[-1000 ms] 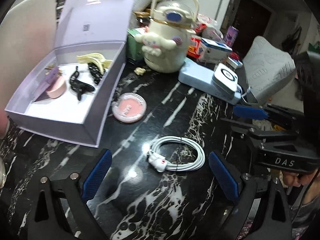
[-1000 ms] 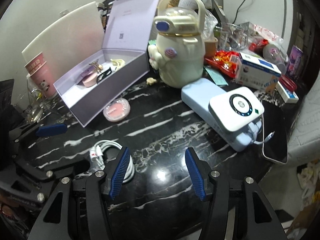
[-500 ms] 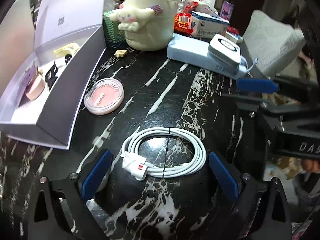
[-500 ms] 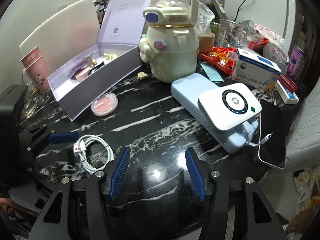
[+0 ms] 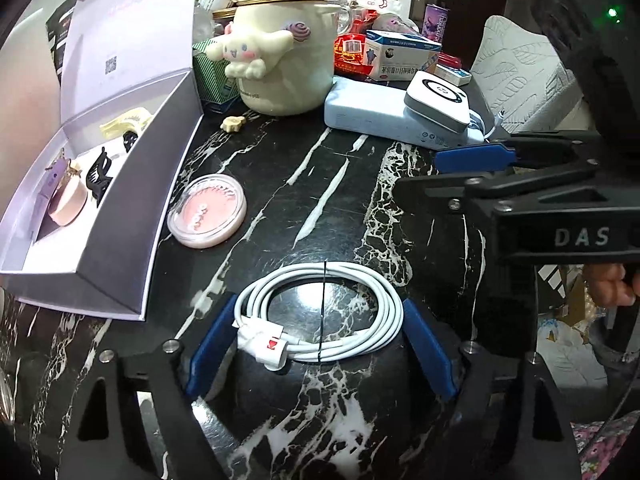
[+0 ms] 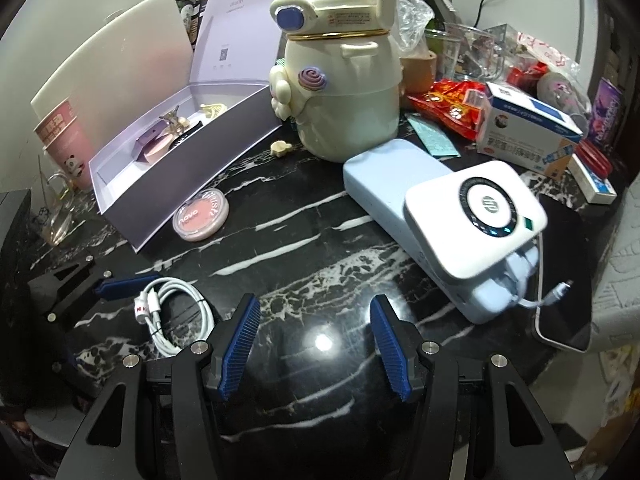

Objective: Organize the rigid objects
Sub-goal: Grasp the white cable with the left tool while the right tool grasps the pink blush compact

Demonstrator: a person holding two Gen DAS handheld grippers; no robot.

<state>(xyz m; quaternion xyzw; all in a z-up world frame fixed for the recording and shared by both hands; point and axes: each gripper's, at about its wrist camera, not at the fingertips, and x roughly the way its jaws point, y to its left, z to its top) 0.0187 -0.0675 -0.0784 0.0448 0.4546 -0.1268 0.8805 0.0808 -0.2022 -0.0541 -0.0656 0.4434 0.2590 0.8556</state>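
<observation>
Coiled white charging cable (image 5: 320,312) lies flat on black marble counter (image 5: 320,184), bracketed by spread left tool (image 5: 318,344); right tool (image 6: 316,344), also spread, hovers beside it.

white cable (image 5: 320,312), black marble table (image 5: 320,184) (white veins)

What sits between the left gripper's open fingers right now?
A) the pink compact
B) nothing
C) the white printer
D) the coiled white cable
D: in the left wrist view the coiled white cable lies on the table between the open blue pads of the left gripper, while the pink compact stays beside the box.
</observation>
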